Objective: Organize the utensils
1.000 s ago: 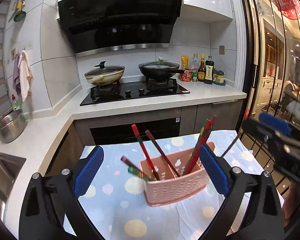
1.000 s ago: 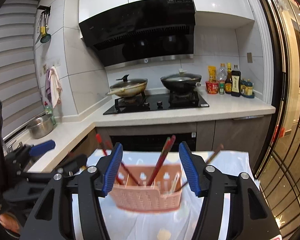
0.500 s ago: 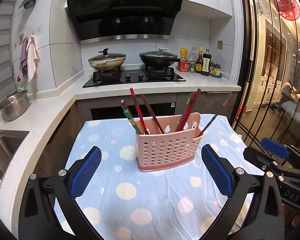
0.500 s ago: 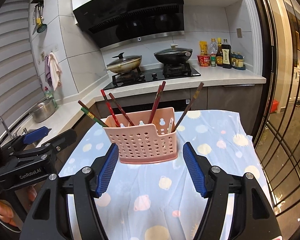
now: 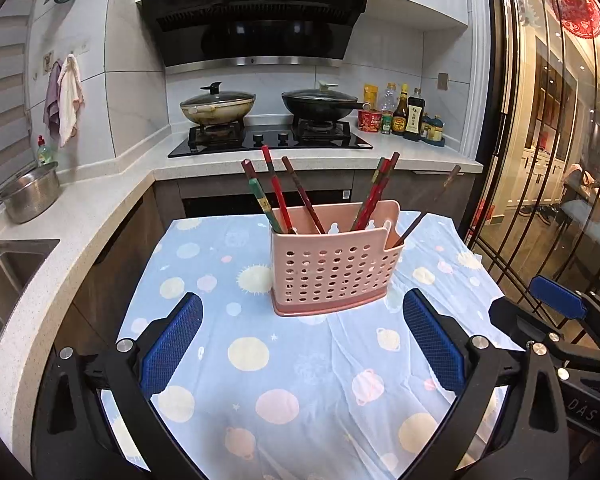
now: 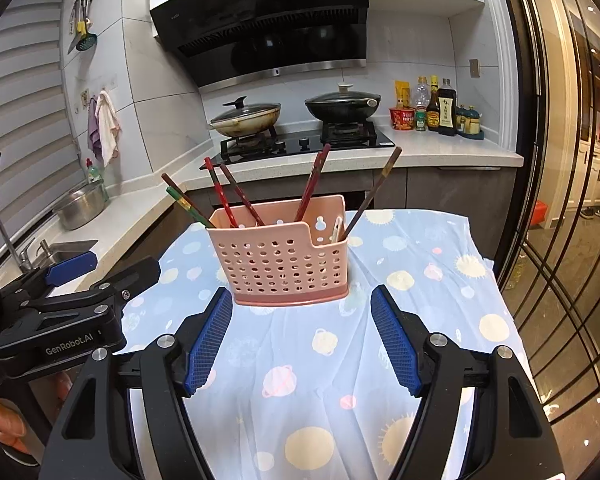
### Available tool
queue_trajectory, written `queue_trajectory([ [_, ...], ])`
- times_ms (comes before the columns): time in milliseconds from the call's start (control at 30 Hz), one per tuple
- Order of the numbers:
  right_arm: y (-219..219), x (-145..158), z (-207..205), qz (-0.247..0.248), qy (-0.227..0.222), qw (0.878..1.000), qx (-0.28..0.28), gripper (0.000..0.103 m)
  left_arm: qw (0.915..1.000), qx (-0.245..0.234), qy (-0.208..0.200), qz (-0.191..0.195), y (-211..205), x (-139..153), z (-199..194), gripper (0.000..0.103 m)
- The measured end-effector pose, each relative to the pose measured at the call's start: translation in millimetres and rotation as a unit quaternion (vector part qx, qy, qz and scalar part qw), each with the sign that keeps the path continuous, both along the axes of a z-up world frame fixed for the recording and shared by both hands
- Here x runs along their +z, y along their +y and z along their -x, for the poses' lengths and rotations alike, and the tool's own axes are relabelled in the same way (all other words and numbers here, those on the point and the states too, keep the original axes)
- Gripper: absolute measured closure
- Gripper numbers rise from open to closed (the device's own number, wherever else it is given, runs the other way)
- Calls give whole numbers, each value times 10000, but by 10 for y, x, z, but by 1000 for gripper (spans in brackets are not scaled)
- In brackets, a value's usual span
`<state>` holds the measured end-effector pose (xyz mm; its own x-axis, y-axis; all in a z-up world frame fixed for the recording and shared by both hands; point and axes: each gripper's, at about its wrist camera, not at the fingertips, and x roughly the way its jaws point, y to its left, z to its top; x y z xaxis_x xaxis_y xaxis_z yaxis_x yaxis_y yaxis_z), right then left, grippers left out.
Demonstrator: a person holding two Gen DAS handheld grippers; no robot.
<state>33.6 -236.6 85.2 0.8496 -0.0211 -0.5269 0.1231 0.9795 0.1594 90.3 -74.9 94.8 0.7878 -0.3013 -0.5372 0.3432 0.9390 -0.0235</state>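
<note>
you're holding both the left gripper (image 5: 302,342) and right gripper (image 6: 302,334) open and empty, low in frame, framing the pink basket (image 5: 334,264) where chopsticks (image 5: 278,196) are leaning.

Counted items, by kind.

Pink perforated utensil holder (image 5: 334,266): one, standing on one dotted blue cloth (image 5: 292,364).

Chopsticks (image 6: 220,194): seven visible in the right wrist view. Four lean left, two stand close together at centre-right, and one dark stick leans right. One pale utensil tip (image 6: 337,228) shows at the holder's right end.

Lidded pans on the hob: two, a light one (image 5: 217,108) and a black one (image 5: 320,104).

Steel pot (image 5: 31,193) by the sink: one.

Hanging cloths (image 5: 66,100): two.

Grippers: two, left gripper (image 5: 300,350) and right gripper (image 6: 302,338), each with two blue pads.

Condiment containers (image 6: 436,110): a cluster, exact count unclear.
</note>
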Motion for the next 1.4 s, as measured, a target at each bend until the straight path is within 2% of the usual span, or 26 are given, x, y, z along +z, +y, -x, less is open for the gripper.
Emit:
queue_trajectory([
  [133,7,-41,29,-6,64,10000,-3,33,10000,57,23,-25,23,-48,28,7],
  [367,12,-91,85,63,-8,9998,-183,19,9996,204,-33,-191,41,-133,125,7],
  [467,50,-141,68,229,140,9995,-171,17,9995,217,-15,-211,55,-169,162,7],
  [567,67,-208,52,281,281,9991,-134,7,9995,228,27,-238,66,-212,178,7],
  [767,46,-307,77,251,332,9989,-219,7,9991,281,125,-297,82,-279,178,7],
  [1400,65,-340,76,313,335,9986,-270,7,9987,295,187,-364,42,-346,191,7],
])
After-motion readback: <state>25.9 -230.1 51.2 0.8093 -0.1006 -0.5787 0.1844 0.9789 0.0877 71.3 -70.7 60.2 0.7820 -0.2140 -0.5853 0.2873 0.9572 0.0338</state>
